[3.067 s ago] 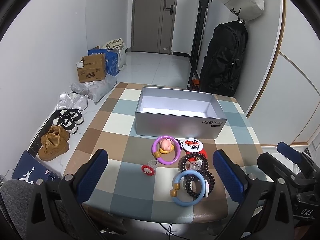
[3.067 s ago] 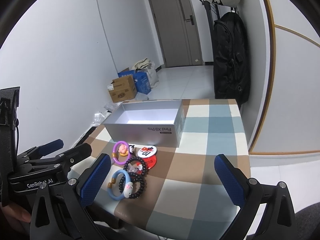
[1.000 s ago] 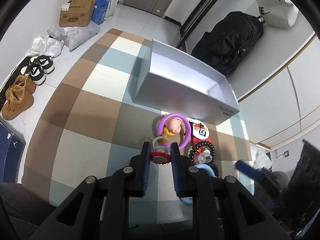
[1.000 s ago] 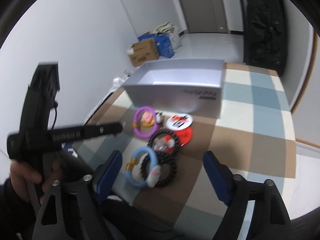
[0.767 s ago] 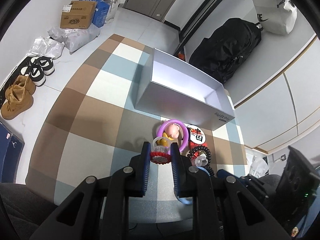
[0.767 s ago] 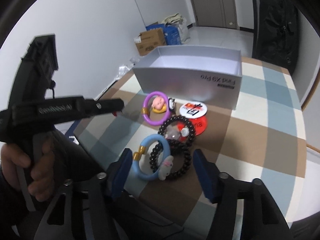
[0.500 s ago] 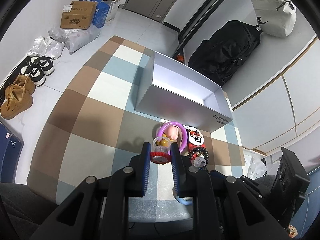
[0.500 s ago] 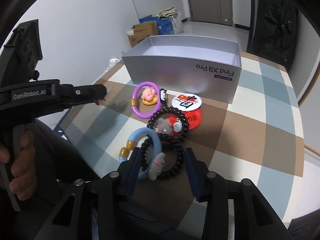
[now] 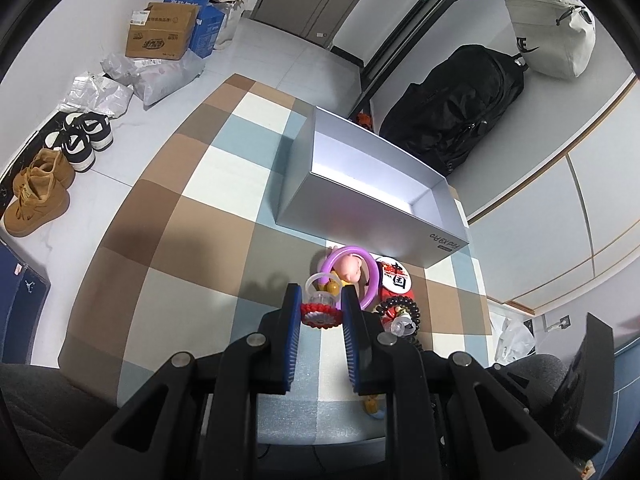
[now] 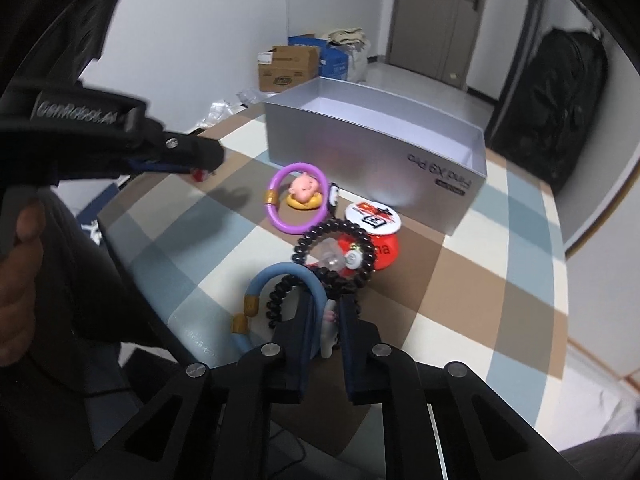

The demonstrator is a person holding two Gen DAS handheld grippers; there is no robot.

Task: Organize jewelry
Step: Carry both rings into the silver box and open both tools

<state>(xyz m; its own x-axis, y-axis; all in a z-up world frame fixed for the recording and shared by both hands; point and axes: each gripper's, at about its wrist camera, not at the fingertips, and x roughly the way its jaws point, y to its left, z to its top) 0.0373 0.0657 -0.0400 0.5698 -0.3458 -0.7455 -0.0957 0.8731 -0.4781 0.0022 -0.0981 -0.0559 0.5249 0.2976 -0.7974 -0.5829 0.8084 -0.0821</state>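
A table (image 9: pixel 192 216) covered in a brown, cream and blue check cloth stands in a white-walled room with a pale tiled floor.

The left gripper (image 9: pixel 319 304) is pinched on a small red-frilled charm with a clear ring (image 9: pixel 319 312), held above the cloth.

The right gripper (image 10: pixel 325 312) has just been closing and now pinches the blue bracelet (image 10: pixel 280 276) at its white charm, near the table's front edge.

Black bead bracelets (image 10: pixel 336 248) touch and overlap the blue one. Beyond them lie a purple bracelet with a pink baby-head charm (image 10: pixel 296 200) and two round badges (image 10: pixel 374 216).

The open silver box (image 10: pixel 376 136) sits just behind them, its inside bare.

The cloth left of the box lies open.

Shoes (image 9: pixel 60 160) and cardboard boxes (image 9: pixel 160 34) line the floor at the left; a black backpack (image 9: pixel 460 96) stands beyond the box.
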